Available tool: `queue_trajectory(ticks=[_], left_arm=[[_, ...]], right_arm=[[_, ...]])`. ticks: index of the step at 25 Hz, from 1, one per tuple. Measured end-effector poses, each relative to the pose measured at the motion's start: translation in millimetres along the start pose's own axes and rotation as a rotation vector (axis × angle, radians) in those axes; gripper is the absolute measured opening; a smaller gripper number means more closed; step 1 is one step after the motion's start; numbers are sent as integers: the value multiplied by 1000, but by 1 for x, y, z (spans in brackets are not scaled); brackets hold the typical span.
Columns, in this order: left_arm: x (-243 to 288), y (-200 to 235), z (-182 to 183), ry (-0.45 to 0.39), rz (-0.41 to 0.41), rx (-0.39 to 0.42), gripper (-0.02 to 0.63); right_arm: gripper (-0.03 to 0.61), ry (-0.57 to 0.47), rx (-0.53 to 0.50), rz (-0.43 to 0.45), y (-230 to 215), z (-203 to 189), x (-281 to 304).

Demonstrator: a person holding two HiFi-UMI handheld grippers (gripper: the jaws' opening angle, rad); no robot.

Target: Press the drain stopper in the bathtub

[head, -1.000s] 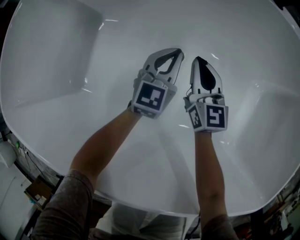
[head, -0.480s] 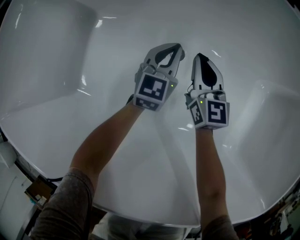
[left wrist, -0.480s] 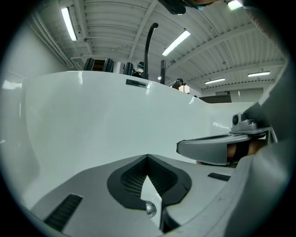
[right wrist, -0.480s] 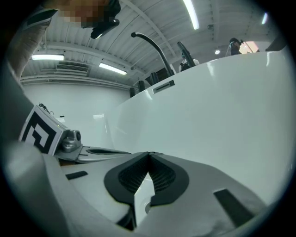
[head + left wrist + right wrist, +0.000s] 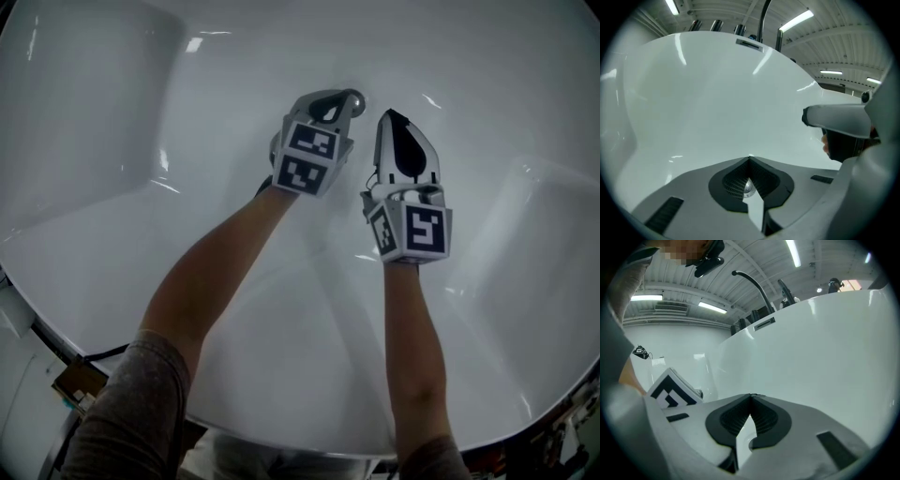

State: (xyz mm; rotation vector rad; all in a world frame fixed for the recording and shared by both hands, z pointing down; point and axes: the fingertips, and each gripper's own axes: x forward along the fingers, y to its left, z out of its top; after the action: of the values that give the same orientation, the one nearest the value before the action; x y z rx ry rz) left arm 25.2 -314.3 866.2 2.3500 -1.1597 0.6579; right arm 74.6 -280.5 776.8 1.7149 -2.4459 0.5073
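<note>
In the head view both grippers reach down into the white bathtub (image 5: 112,141). My left gripper (image 5: 349,97) is shut and tilted steeply down, its tips on the tub floor. A small chrome piece, the drain stopper (image 5: 748,187), shows through the gap behind the closed tips (image 5: 750,158); I cannot tell whether they touch it. In the head view the stopper is almost wholly hidden under that gripper. My right gripper (image 5: 387,117) is shut on nothing, just to the right of the left one, and its closed tips (image 5: 751,395) point at the tub wall.
A dark curved tap spout (image 5: 752,284) and an overflow slot (image 5: 765,324) sit on the tub's far rim; the same spout (image 5: 764,18) tops the left gripper view. The tub walls rise on all sides. A cardboard box (image 5: 75,380) lies outside the near rim.
My left gripper has tipped further down and edged forward, so the top face of its marker cube now shows. The right gripper has hardly moved.
</note>
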Motion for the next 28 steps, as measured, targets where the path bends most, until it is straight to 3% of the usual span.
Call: queue_trajectory(ticks=[13, 23, 28], left_arm=[[58, 12, -71, 337, 25, -131, 5], [83, 14, -105, 434, 29, -113, 5], [88, 14, -105, 412, 21, -75, 5]], right_arm=[[6, 46, 33, -8, -13, -22, 0], [6, 71, 47, -3, -14, -34, 2], [6, 77, 54, 5, -11, -34, 2]])
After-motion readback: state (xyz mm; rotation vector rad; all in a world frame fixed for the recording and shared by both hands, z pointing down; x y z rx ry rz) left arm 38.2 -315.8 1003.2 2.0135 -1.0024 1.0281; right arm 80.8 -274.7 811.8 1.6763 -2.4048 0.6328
